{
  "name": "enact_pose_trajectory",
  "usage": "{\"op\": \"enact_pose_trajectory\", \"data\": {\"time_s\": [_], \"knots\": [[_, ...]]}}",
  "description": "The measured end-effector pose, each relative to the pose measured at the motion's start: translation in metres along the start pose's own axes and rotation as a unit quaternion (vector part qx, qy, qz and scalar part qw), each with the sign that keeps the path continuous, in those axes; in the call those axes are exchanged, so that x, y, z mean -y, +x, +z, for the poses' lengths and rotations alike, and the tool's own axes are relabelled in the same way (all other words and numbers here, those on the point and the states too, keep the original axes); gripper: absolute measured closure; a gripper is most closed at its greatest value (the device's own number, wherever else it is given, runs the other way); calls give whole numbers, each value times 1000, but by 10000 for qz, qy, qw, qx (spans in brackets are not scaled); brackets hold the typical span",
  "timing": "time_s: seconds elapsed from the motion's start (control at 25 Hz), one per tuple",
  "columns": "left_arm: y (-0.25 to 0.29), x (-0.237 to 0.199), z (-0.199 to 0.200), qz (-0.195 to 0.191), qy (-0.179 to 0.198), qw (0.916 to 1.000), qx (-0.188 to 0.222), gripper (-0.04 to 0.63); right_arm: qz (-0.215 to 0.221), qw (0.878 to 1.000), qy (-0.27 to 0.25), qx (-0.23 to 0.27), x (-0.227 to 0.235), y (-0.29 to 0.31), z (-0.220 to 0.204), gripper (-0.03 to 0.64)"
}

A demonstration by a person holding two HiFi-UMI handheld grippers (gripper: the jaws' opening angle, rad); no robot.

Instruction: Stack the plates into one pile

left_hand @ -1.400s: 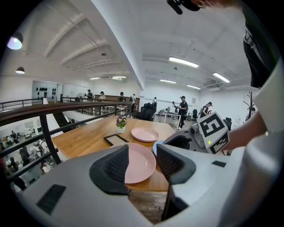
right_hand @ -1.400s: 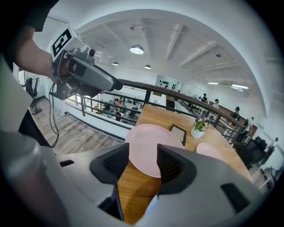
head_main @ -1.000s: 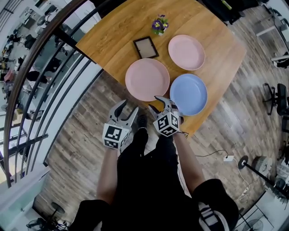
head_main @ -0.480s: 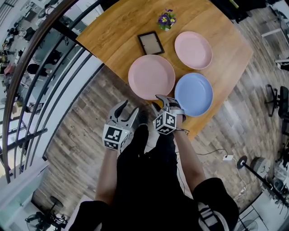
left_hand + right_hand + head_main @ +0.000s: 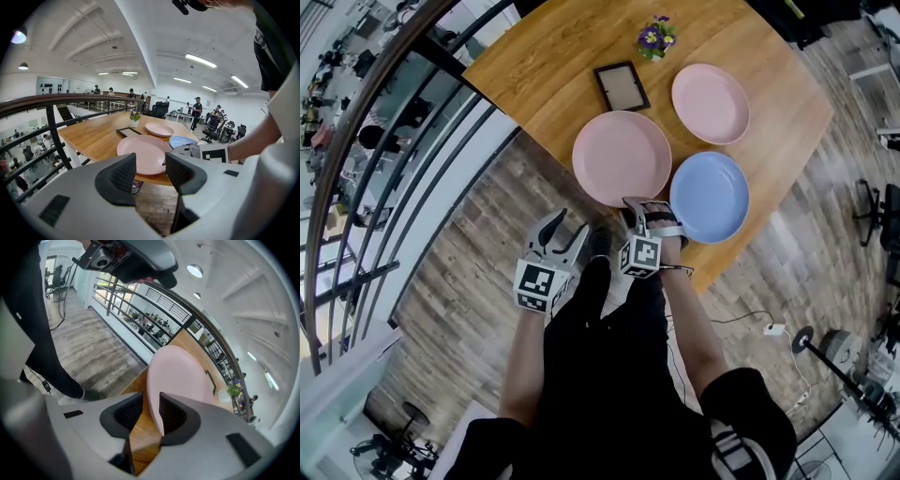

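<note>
Step in hand: taking hold of the first plate.

- Right gripper is pointing steeply down at the near rim of the large pink plate. That rim is sitting between its jaws.
- The jaws have just been closing. One pad is lying against the plate edge, while a sliver of wood is still showing at the other. I judge the grip is not yet made.
- Left gripper is hanging off the table edge, short of the large pink plate and to its left. Its jaws are standing apart with nothing between them.
- Blue plate is lying just right of the large pink plate.
- Small pink plate is lying beyond the large one, to the right and apart from it.
- Picture frame is lying just behind the large pink plate, with a small flower pot further back.
- All three plates are lying singly, so nothing is stacked yet.

Next move, as I judge it: finish pinching the rim until both pads are biting, then lift without letting the plate swing. Carry it clear of the picture frame. A thin, smooth rim held at one edge is likely to pivot, so a firm hold and a slow lift are called for.
</note>
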State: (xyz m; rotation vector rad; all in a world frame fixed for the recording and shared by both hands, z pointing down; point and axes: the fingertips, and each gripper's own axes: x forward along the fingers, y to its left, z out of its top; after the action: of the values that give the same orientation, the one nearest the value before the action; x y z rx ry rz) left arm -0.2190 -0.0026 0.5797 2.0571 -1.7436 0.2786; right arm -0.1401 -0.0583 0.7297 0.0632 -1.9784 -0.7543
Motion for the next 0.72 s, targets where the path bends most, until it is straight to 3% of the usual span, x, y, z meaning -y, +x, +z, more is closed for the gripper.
{"op": "enact_pose_trajectory", "data": {"time_s": [0.24, 0.72], "knots": [[-2, -3, 1, 6, 19, 10000, 10, 394, -90, 9993, -351, -87, -1, 2, 3, 574], [0, -5, 6, -37, 40, 10000, 33, 394, 45, 9979, -617, -202, -7, 3, 6, 591]]}}
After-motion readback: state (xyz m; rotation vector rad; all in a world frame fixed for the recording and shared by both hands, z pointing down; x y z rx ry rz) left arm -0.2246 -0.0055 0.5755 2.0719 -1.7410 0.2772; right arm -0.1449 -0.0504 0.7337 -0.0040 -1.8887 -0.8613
